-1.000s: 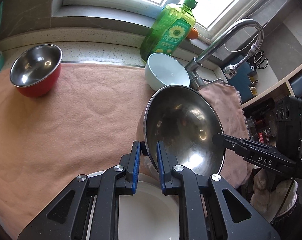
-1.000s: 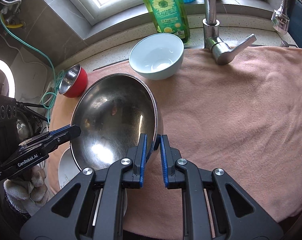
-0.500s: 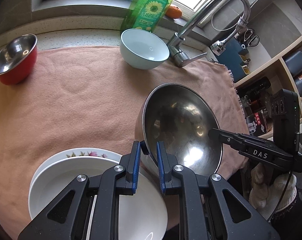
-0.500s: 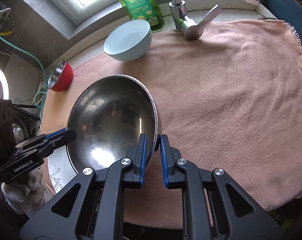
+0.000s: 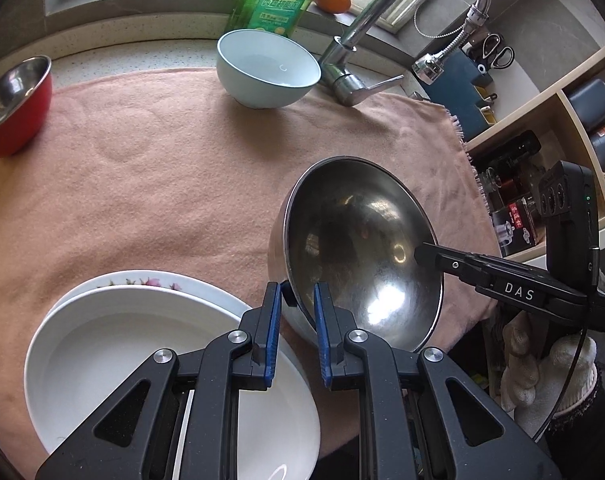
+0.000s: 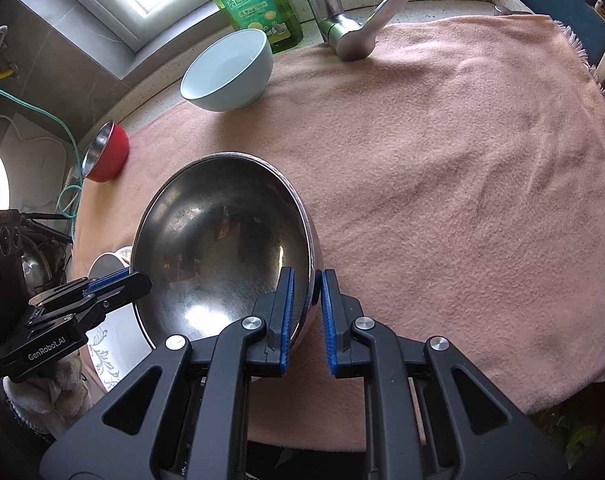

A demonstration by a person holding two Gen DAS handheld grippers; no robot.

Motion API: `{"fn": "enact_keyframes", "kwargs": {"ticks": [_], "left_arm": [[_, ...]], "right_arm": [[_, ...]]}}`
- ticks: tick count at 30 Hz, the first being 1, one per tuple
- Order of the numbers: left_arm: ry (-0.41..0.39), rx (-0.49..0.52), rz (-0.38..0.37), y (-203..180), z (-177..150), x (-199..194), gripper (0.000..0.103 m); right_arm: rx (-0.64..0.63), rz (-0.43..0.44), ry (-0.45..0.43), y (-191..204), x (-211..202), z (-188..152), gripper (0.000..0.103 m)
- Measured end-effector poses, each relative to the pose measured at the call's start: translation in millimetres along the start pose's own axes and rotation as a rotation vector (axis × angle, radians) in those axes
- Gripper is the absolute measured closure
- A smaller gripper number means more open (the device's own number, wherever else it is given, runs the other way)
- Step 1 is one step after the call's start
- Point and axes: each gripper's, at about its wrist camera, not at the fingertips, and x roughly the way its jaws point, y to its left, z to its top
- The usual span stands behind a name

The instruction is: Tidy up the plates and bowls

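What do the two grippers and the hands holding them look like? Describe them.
Both the left gripper and right gripper are black angular linkages with silver pivot bolts and blue finger pads. One body reads "DAS", the other "GenRobot.AI". A thin black cable trails from one. The hand wears a white knit glove.

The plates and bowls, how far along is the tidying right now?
Done: two white plates sit stacked on the pink towel. In hand: the left gripper and right gripper each clamp the large steel bowl's rim. Left: the pale blue bowl and small red bowl stand apart.
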Motion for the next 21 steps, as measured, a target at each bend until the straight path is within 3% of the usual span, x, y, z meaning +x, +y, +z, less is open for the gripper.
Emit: {"fn": "enact_keyframes", "kwargs": {"ticks": [13, 19, 21], "left_arm": [[0.005, 0.013, -0.003, -2, 0, -1, 0.088], [-0.018, 0.011, 0.008, 1, 2, -8, 0.081], [-0.031, 0.010, 0.010, 4, 3, -13, 0.080]], "right_arm": [[-0.008, -0.016, 0.004, 1, 3, 1, 0.088], [-0.009, -0.049, -0.045, 2, -10, 5, 0.083], [-0.007, -0.054, -0.068, 3, -17, 7, 0.075]]}}
